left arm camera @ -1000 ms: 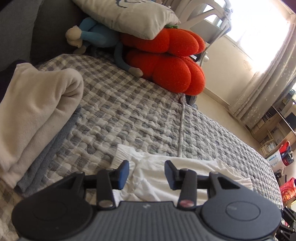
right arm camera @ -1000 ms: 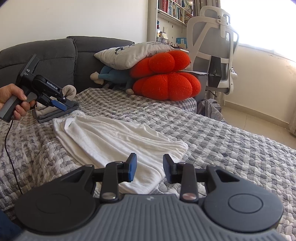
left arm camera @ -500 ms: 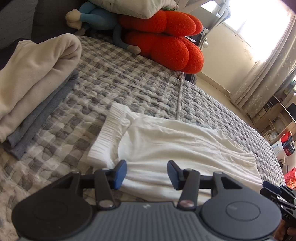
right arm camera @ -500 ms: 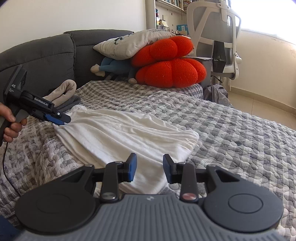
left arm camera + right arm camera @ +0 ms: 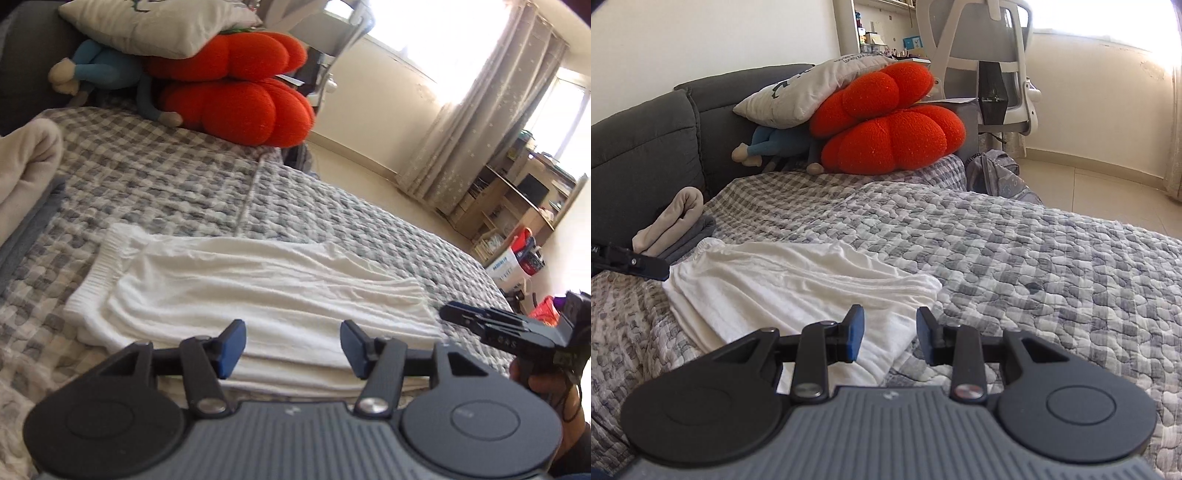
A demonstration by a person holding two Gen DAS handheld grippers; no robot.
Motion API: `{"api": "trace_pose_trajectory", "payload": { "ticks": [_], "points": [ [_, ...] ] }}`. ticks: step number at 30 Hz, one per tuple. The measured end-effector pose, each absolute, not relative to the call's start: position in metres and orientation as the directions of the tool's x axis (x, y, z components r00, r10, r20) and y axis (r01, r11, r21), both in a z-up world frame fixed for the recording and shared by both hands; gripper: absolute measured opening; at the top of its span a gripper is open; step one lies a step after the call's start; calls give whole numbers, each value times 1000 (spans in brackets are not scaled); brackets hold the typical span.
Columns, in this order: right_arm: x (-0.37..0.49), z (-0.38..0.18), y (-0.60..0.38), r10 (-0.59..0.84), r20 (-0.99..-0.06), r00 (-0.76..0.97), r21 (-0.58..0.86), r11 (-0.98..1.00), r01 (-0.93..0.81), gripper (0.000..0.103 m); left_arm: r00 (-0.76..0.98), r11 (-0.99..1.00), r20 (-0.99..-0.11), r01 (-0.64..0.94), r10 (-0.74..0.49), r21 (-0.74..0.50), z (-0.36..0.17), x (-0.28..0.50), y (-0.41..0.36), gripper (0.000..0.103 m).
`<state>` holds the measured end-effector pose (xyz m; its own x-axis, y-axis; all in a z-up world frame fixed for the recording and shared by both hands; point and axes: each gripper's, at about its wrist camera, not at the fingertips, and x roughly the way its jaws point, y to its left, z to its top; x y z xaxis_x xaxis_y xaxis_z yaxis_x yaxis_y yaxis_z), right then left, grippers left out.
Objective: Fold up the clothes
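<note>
A white garment lies folded lengthwise on the grey checked bed cover, its ribbed band at the left end. My left gripper hovers at the garment's near long edge; its jaws are opening and nothing is between them. My right gripper hangs over the near right corner of the white garment, open with a modest gap and nothing in it. In the left wrist view, the right gripper shows at the garment's right end, held by a hand. The left gripper shows at the garment's left end.
A stack of folded beige and grey clothes sits left of the garment by the dark sofa back. Red cushions, a pale pillow and a blue plush doll are piled at the far end. An office chair and a backpack stand beyond the bed.
My left gripper has drawn back along the garment to its near edge and its jaws have widened. My right gripper has shifted toward the garment's right corner, its gap unchanged.
</note>
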<state>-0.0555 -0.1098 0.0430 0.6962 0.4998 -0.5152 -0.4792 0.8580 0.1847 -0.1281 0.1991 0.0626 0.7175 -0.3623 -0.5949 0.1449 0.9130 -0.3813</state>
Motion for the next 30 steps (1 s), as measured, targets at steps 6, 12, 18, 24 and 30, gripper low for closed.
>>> {"api": "trace_pose_trajectory", "payload": {
  "ticks": [6,12,18,24,30],
  "points": [
    [-61,38,-118,540,-525,658,249,836,-488,35,682,897,-584,307,-441,-319,81,-71,133,58],
    [-71,31,-123,543,-512,665,220,832,-510,35,565,851,-654,460,-502,-256,72,-14,68,59],
    [-48,36,-145,532,-506,679,230,842,-488,35,504,798,-704,585,-500,-148,65,10,27,43],
    [-69,26,-152,618,-471,629,392,786,-479,35,447,718,-746,693,-494,-61,65,19,3,36],
    [-91,19,-145,632,-439,639,365,775,-515,35,413,706,-787,707,-457,-39,55,23,-2,37]
  ]
}}
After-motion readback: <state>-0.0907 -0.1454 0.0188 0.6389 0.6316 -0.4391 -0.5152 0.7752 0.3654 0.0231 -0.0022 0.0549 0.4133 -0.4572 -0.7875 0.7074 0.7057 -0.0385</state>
